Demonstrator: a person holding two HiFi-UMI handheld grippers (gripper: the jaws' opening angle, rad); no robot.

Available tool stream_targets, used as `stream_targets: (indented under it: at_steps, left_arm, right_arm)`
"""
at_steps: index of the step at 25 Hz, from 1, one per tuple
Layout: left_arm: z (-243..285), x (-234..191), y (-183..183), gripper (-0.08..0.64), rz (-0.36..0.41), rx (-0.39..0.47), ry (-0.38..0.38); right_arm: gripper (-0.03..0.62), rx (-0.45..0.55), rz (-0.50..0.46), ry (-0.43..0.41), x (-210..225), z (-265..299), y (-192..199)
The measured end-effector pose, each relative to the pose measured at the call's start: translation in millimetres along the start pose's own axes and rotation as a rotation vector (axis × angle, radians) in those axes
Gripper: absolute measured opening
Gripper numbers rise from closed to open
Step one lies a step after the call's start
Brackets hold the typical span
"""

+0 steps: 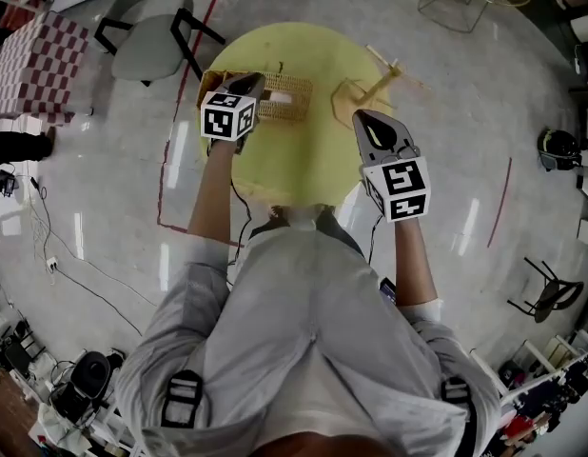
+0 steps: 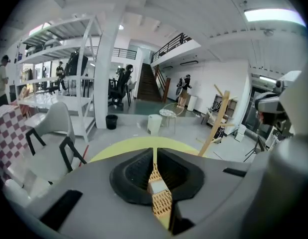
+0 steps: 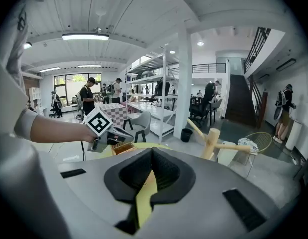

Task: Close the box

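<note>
A woven wicker box [image 1: 286, 98] sits on the far left part of the round yellow table [image 1: 303, 165]. My left gripper [image 1: 246, 86] is over the box's left end. In the left gripper view its jaws [image 2: 154, 156] are shut on a strip of wicker, the box lid [image 2: 161, 197], which has a small pale tab. My right gripper [image 1: 366, 120] hovers over the table's right half, apart from the box, shut with nothing in it [image 3: 150, 156]. From the right gripper view, the left gripper [image 3: 115, 133] sits just above the box [image 3: 123, 147].
A wooden peg stand [image 1: 374, 86] lies on the table's far right, just beyond the right gripper. A grey chair [image 1: 153, 29] and a checkered table [image 1: 32, 60] stand off to the far left. Red tape lines and cables mark the floor.
</note>
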State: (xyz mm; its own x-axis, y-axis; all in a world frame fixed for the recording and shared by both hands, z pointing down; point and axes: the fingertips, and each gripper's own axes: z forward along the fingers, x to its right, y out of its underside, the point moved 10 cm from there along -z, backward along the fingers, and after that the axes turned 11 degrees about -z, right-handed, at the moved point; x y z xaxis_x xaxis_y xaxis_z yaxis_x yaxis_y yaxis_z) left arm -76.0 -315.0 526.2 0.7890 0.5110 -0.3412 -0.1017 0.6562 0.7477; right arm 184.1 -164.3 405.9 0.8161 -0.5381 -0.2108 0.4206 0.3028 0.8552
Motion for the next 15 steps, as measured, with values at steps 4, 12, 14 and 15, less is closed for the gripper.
stream_targets:
  at_steps: [4,12,14,15]
  left_arm:
    - [-50,23,-6,0.035,0.033,0.115,-0.013]
    - [-131,61,-25,0.032,0.130,0.279,-0.041]
    - [-146,66,-29,0.032,0.152,0.310,-0.045]
    - [-153,68,-32,0.032,0.156,0.326,-0.040]
  right_arm:
    - [0.023,0.044,-0.036,0.001,0,-11,-15]
    - [0.023,0.109,-0.106,0.013,-3,-24,-48]
    - [0.023,0.123,-0.117,0.018,-3,-25,-56]
    - [0.023,0.130,-0.121,0.020,-4,-25,-60]
